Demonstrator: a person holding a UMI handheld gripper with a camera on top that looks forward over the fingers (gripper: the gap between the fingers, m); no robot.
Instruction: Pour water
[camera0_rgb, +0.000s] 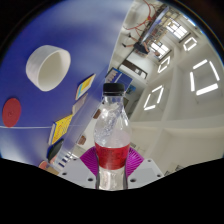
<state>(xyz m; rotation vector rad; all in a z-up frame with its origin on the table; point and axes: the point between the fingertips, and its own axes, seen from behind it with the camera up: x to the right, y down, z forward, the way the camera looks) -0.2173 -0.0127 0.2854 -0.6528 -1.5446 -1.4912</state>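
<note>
A clear plastic bottle (111, 125) with a black cap and a red band round its lower body stands between my fingers. Both magenta pads (91, 158) press on the bottle's sides. My gripper (111, 160) is shut on it and holds it lifted, with the view tilted up toward the ceiling. A white cup (48, 67) lies on the blue table surface (40, 115) beyond and left of the bottle, its open mouth toward me.
A red round thing (11, 111) sits on the blue surface at the far left. A yellow and blue board (86, 86) stands behind the bottle. Ceiling lights (205, 75) and shelving show on the right.
</note>
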